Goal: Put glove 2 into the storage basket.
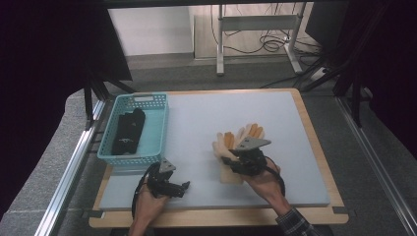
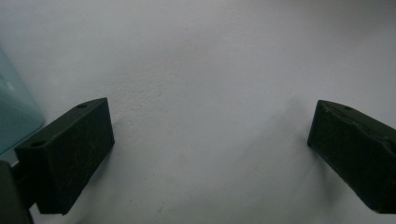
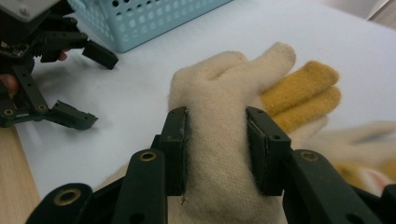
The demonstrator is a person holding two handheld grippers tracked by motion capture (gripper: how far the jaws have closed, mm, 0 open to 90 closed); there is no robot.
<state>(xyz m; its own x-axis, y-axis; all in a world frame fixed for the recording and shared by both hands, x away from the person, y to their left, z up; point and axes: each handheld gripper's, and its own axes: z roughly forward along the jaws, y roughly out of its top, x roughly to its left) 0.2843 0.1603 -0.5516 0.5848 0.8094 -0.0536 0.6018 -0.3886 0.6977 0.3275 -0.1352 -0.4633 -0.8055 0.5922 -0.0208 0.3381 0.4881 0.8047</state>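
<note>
Grey-blue padded surface (image 1: 206,123) on a wooden frame; dark curtains at both sides.

Item 1: teal basket (image 1: 135,129), at the surface's far-left corner, holding dark folded cloth (image 1: 129,130).

Item 2: cream and mustard gloves (image 1: 235,142), lying well to the right of the basket, on the bare pad.

Item 3: right hand-held gripper (image 3: 217,149), jaws pinched onto a fold of the cream glove (image 3: 224,107) at the palm, fabric bunched between them.

Item 4: left hand-held gripper (image 1: 183,187), just in front of the basket, jaws spread wide, holding nothing.

Handling note: you likely mean to carry the glove to the basket. Keep the pinch firm and lift straight up first, so the second glove beneath does not drag along. Clear the basket's rim before letting go. Keep your left hand-held gripper ready to steady the basket.
</note>
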